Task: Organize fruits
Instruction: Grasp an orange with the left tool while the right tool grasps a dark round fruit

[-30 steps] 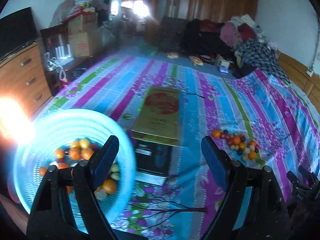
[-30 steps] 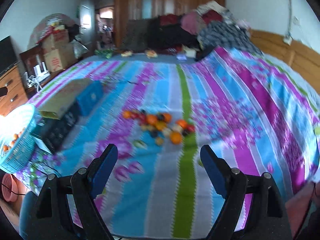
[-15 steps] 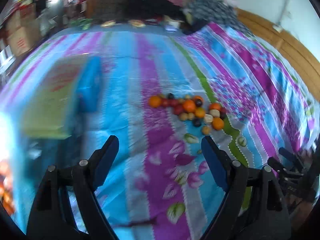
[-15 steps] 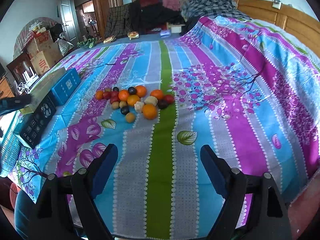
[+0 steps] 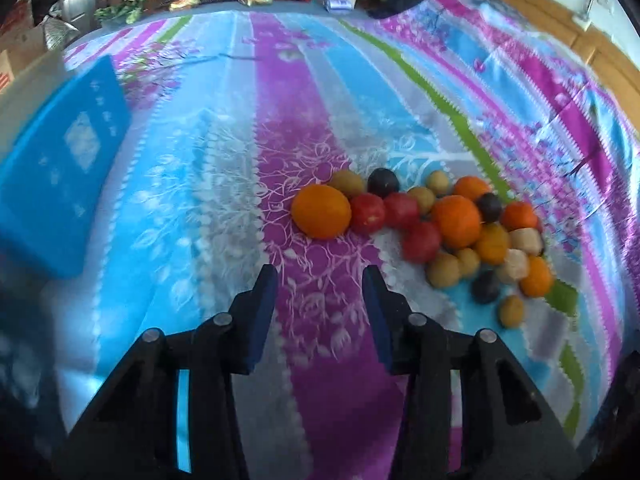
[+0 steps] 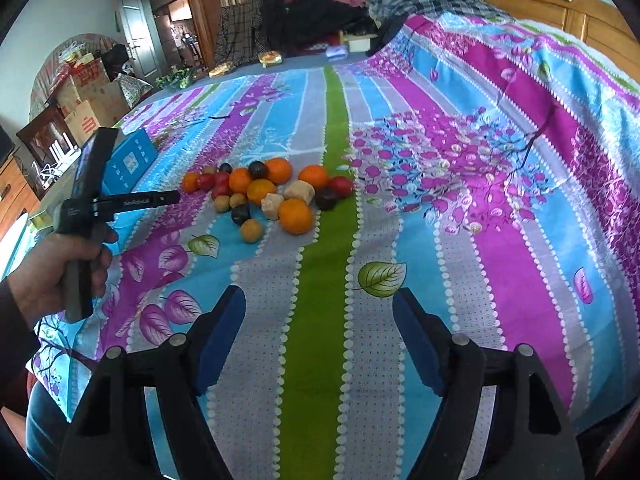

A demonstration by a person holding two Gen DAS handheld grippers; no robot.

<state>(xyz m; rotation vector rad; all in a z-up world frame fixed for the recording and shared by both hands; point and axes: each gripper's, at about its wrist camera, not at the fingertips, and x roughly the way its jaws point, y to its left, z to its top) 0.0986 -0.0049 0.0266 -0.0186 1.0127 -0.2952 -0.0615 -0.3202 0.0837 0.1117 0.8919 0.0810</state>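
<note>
A pile of small fruits (image 5: 456, 222) lies on the striped bedsheet (image 5: 320, 380): oranges, red and dark round ones, yellowish ones and pale lumps. My left gripper (image 5: 319, 276) hovers low just short of the big orange (image 5: 321, 211) at the pile's left end. Its jaws are closing with nothing between them. In the right wrist view the same fruit pile (image 6: 260, 191) sits farther off, ahead and to the left. My right gripper (image 6: 319, 296) is over bare sheet, jaws closing slightly and empty. A hand (image 6: 48, 276) holds the left tool beside the pile.
A blue box (image 5: 60, 168) lies on the bed left of the fruit, and the blue box (image 6: 130, 162) shows behind the left tool. Heaped clothes (image 6: 320, 4) cover the far end. Cardboard boxes (image 6: 92, 92) stand beyond the left edge, a wooden headboard (image 6: 560, 8) on the right.
The left gripper swung away from the blue basket of fruit, came down close to the pile, and its jaws narrowed a lot. The right gripper sank toward the bed, jaws a little narrower.
</note>
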